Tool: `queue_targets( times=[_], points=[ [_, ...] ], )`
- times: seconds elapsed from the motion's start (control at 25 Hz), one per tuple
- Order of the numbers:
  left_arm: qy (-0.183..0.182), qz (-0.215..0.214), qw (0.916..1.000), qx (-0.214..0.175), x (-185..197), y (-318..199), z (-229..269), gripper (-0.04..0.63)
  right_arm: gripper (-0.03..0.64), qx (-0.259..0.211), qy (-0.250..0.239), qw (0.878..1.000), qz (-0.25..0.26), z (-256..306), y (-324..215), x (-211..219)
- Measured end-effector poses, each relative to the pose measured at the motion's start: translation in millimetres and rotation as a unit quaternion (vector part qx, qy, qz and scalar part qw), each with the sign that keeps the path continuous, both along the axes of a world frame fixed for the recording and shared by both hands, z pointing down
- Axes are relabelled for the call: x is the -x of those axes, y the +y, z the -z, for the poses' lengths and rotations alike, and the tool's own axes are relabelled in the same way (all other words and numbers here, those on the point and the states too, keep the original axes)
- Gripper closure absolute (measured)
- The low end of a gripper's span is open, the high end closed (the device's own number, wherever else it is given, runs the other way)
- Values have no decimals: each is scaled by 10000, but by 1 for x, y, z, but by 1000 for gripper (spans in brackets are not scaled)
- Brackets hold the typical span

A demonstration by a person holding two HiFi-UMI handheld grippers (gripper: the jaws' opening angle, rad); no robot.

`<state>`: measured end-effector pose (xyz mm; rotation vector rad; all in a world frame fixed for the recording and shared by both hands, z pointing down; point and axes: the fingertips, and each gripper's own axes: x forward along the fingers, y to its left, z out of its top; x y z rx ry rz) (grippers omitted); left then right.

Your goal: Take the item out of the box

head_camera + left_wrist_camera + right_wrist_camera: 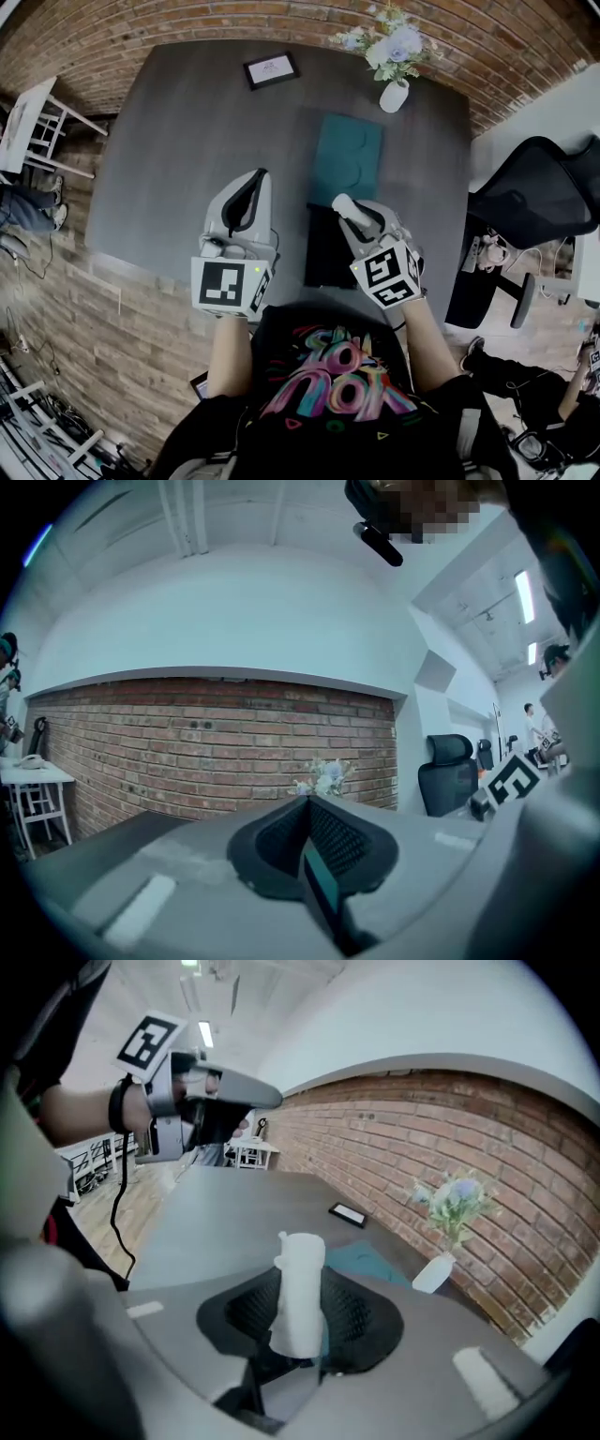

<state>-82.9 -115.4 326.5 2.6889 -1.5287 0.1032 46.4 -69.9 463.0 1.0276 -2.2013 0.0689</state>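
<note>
White roll (pixel 298 1288) is clamped in your right gripper (pixel 354 214) and looks clear of the black box (pixel 322 261). Left gripper (pixel 307 808) closed, empty. Extraction approx. done; only set-down left.

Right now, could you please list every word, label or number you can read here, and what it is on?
No text here can be read.
Framed card: print too small.
T-shirt: colourful stylised lettering, illegible.
Left marker cube, right marker cube: black-and-white patterns, no words.
</note>
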Motion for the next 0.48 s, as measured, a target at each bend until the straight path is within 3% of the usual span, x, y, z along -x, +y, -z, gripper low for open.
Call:
queue_targets(
  times=[0.28,0.48],
  points=[
    [-18,-307,9995,-60,-26,-9,5,595,488,-608,-370,9956,-614,58,-12,-42],
    [-58,-504,9987,-64,-41,-15,6,595,488,-1016,-679,9858,-1152,92,-15,-78]
  ],
)
